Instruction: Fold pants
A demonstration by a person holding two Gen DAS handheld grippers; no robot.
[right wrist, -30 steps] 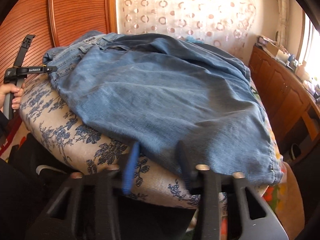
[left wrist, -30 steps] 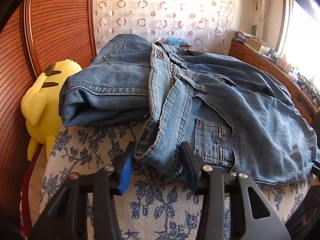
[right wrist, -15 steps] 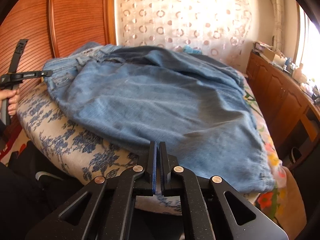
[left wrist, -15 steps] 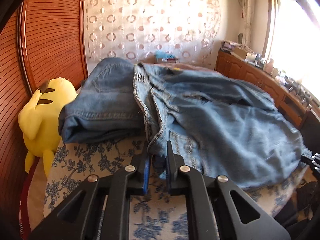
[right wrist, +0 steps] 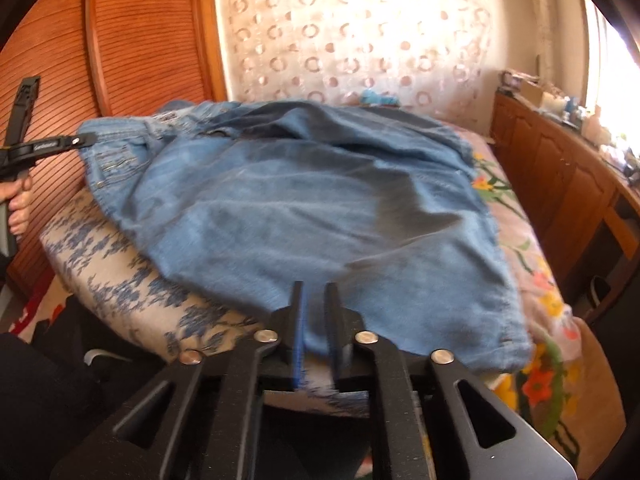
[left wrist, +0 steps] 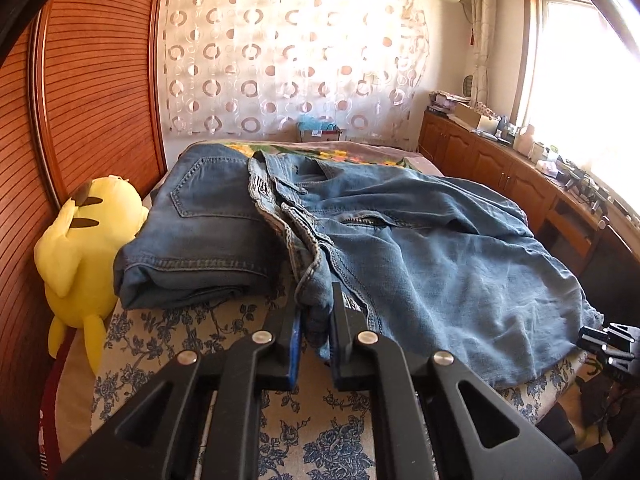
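Both hand-held grippers are pinching the jeans (left wrist: 440, 256) on the bed (left wrist: 168, 332): left hand-held gripper (left wrist: 314, 320) gripping the waistband, right hand-held gripper (right wrist: 314, 320), having just reopened slightly, clamping the hem.

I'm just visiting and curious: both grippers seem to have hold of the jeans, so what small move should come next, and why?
Probably lift both ends together and carry them across. The left gripper pinches the waistband of the spread jeans; the right gripper, its jaws just reopened slightly, has the hem between them. A folded pair already lies beside.
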